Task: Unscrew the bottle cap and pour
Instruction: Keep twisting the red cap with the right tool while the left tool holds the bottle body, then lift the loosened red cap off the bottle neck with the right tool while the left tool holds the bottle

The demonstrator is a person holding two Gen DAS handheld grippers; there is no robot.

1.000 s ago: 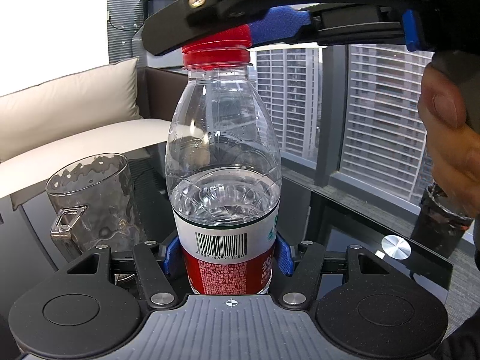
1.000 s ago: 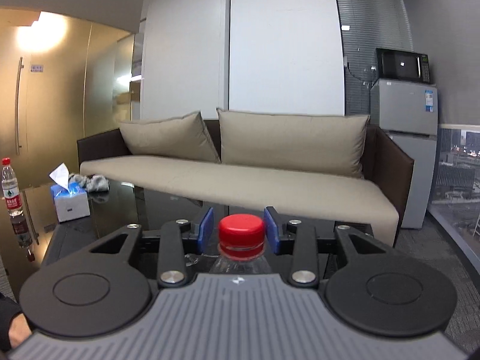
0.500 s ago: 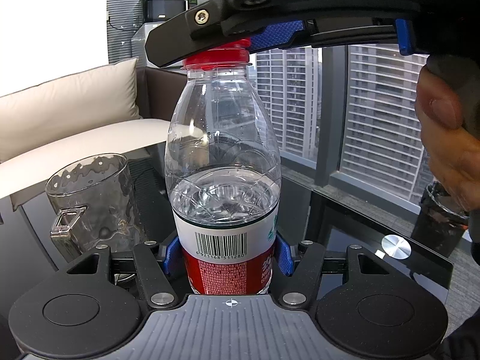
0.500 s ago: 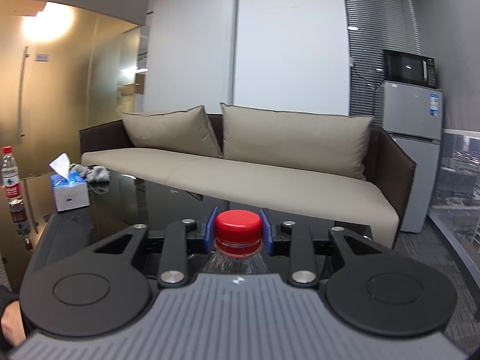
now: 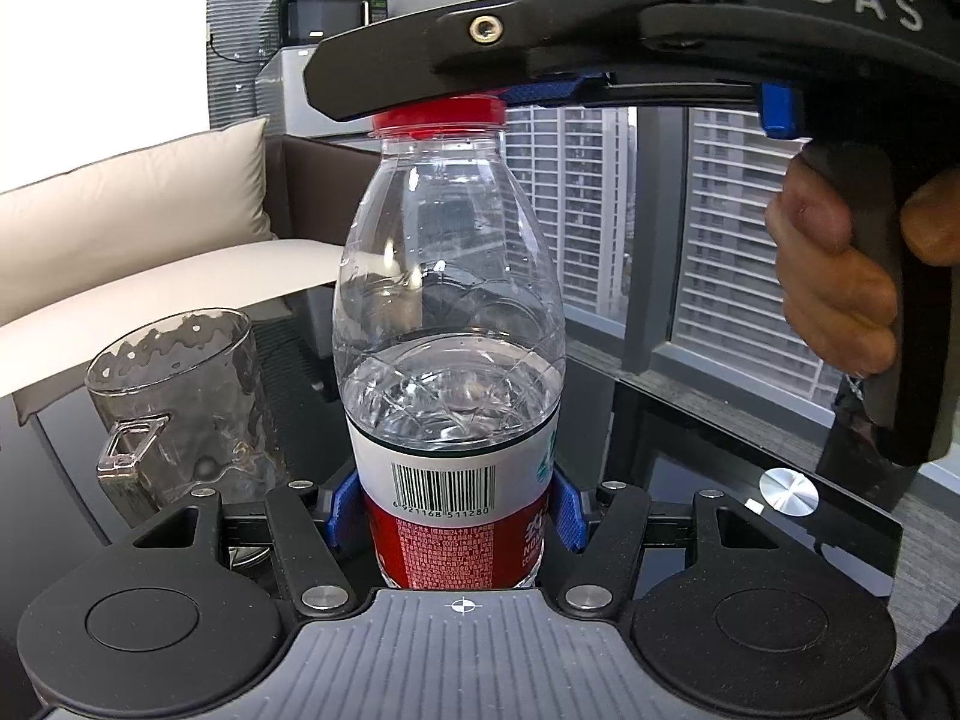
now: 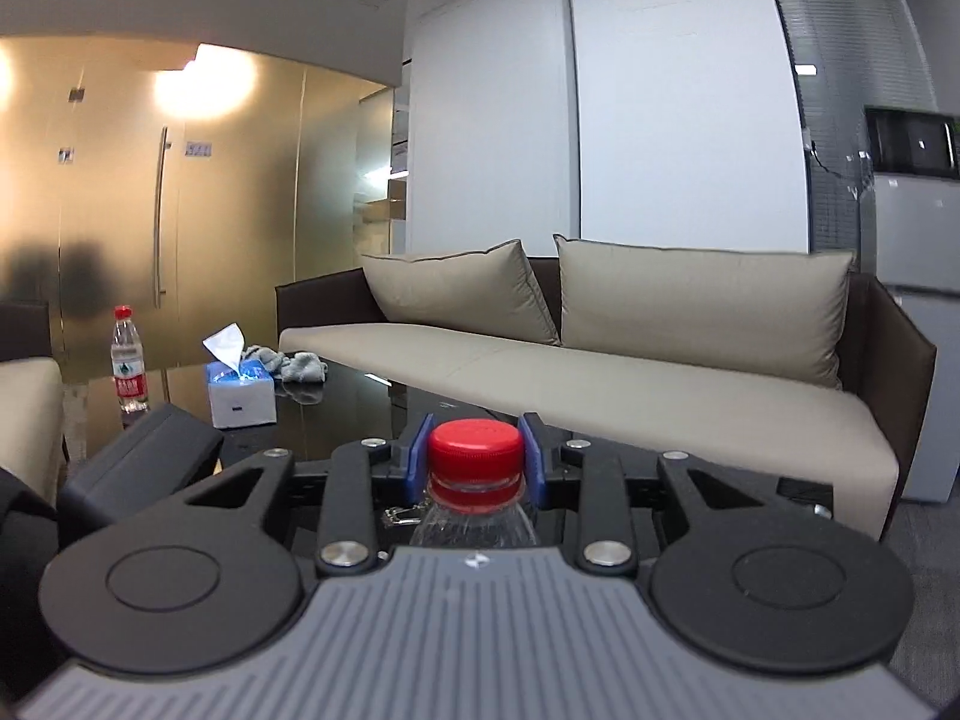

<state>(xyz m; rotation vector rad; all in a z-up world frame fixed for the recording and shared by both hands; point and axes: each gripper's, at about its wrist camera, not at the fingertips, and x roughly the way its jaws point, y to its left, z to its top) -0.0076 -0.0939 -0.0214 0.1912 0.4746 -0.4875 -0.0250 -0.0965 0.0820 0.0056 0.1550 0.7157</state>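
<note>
I had the left tongs [image 5: 453, 519] clamped on the bottle [image 5: 450, 324] at centre frame, the right tongs [image 6: 474, 459] gripping its cap [image 6: 474, 447]. The cap sat on; unscrewing and pouring into the mug [image 5: 180, 408] remained.

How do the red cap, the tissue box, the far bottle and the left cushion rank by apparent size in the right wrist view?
Largest to smallest as seen:
1. left cushion
2. red cap, enlarged by nearness
3. tissue box and far bottle: too alike to rank.

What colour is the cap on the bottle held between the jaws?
Red. The cap shows best in the right wrist view, gripped between blue pads.
</note>
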